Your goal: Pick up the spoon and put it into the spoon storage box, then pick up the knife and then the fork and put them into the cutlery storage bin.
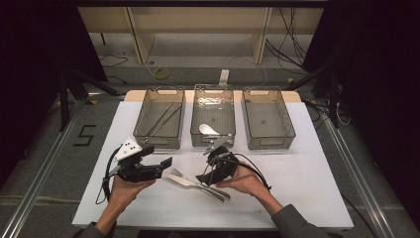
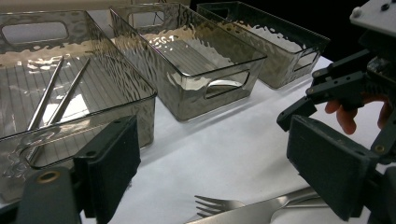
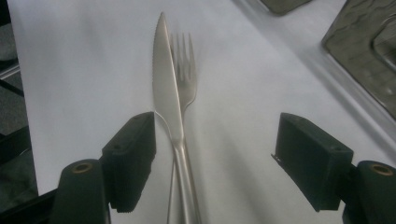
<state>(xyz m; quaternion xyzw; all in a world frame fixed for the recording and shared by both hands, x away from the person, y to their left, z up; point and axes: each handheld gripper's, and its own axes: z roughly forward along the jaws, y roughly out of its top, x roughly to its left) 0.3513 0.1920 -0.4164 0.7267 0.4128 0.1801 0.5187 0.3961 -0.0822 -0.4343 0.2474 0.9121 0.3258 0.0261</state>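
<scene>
The right gripper (image 1: 205, 174) hangs wide open, empty, over the knife (image 3: 164, 88) and fork (image 3: 185, 77) before the middle bin (image 1: 213, 141), evidently to pick one; the left gripper (image 1: 166, 164) waits open, empty.

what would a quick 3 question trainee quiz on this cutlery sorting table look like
1. True or false: the knife and the fork lie side by side on the white table.
2. Which bin holds the spoon? A) left bin B) middle bin C) right bin
3. Fill in: the right hand-held gripper has its jaws ____ around the cutlery handles, pads not pressing.

Key
1. True: they lie close together in front of the bins.
2. B: the spoon rests in the middle bin; the left bin holds two thin sticks, and nothing shows in the right bin.
3. Open: the handles run between the spread jaws.
</scene>
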